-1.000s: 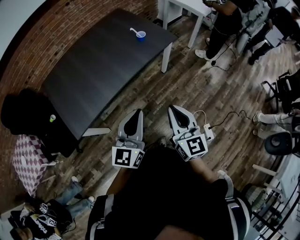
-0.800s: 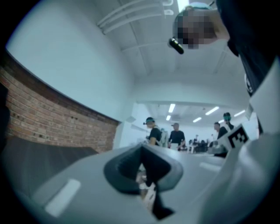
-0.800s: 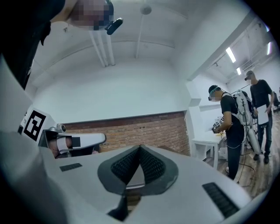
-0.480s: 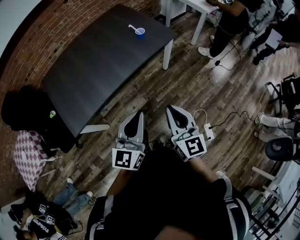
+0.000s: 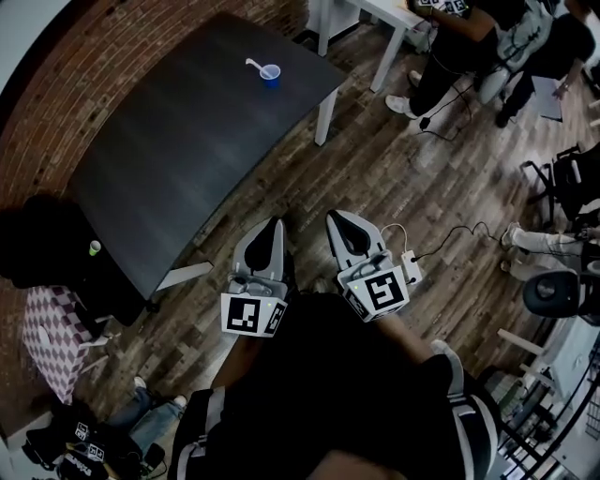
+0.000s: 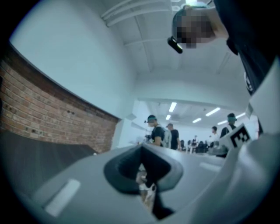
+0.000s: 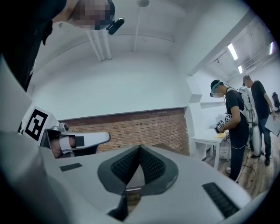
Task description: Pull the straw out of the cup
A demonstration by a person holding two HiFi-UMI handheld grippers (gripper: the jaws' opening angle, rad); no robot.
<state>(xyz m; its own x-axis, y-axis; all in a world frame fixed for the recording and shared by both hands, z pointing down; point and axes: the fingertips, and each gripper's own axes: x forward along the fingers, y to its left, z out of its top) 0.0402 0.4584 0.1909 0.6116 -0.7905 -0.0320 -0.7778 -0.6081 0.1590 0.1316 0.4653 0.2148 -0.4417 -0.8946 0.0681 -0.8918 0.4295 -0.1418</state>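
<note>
A small blue cup (image 5: 271,75) stands near the far end of a dark table (image 5: 178,141), with a white straw (image 5: 253,65) sticking out of it toward the left. Both grippers hang close to my body over the wooden floor, far from the cup. My left gripper (image 5: 271,230) has its jaws pressed together and holds nothing. My right gripper (image 5: 339,222) is also shut and empty. In the left gripper view (image 6: 141,148) and the right gripper view (image 7: 140,148) the jaw tips meet; the cup does not show there.
A white table (image 5: 375,19) stands beyond the dark one, with people (image 5: 459,47) beside it. A power strip and cable (image 5: 412,262) lie on the floor to my right. A checkered stool (image 5: 52,337) and a dark chair (image 5: 47,234) stand at the left, by the brick wall (image 5: 66,84).
The view has shifted a little: the table and cup sit slightly further left in the picture. Both grippers stay shut in nearly the same place.
</note>
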